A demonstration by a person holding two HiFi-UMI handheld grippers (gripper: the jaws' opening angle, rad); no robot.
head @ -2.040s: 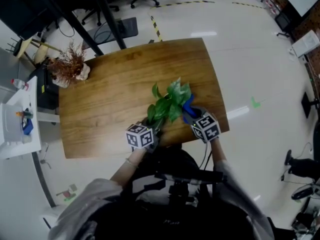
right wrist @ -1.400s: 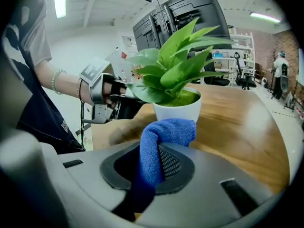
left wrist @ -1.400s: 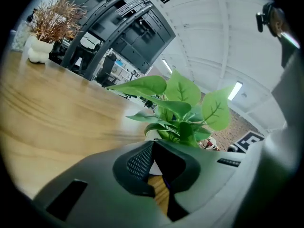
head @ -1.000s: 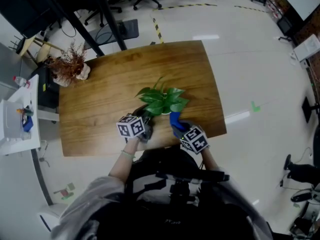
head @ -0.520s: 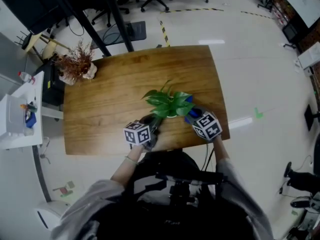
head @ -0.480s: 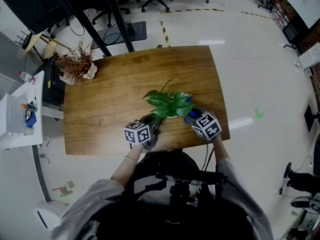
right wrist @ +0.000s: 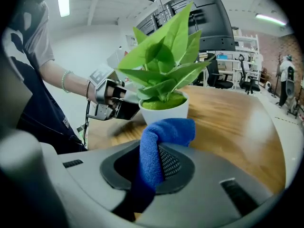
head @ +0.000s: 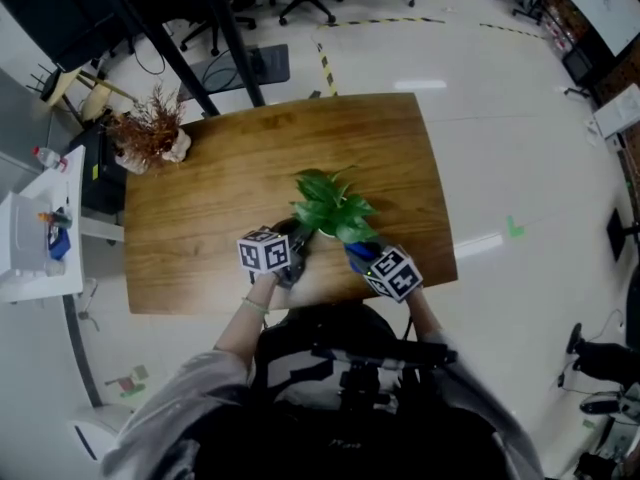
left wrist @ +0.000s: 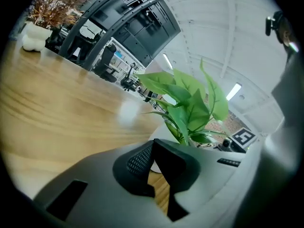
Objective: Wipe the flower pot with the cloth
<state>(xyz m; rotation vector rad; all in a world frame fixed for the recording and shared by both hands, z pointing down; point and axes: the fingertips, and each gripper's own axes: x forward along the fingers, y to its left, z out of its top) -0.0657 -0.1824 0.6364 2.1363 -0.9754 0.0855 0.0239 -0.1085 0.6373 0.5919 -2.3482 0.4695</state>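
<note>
A leafy green plant (head: 330, 206) stands in a white flower pot (right wrist: 166, 111) near the front edge of the wooden table (head: 220, 188). In the head view its leaves hide the pot. My right gripper (right wrist: 152, 160) is shut on a blue cloth (right wrist: 160, 144), whose folded top sits just short of the pot's front wall. The blue cloth (head: 358, 255) shows at the plant's front right. My left gripper (head: 290, 250) is shut with nothing in it, its tips against the pot's left side. In the left gripper view the plant (left wrist: 190, 101) rises right behind the jaws.
A dried brown flower bunch (head: 148, 133) in a pale holder sits at the table's far left corner. A white cabinet (head: 30, 238) stands left of the table. Office chairs and dark desk legs lie beyond the far edge. My body is close to the front edge.
The right gripper with the cloth has slid from the plant's right side round toward its front. The left gripper has shifted slightly left and forward, and the plant's leaves have swung.
</note>
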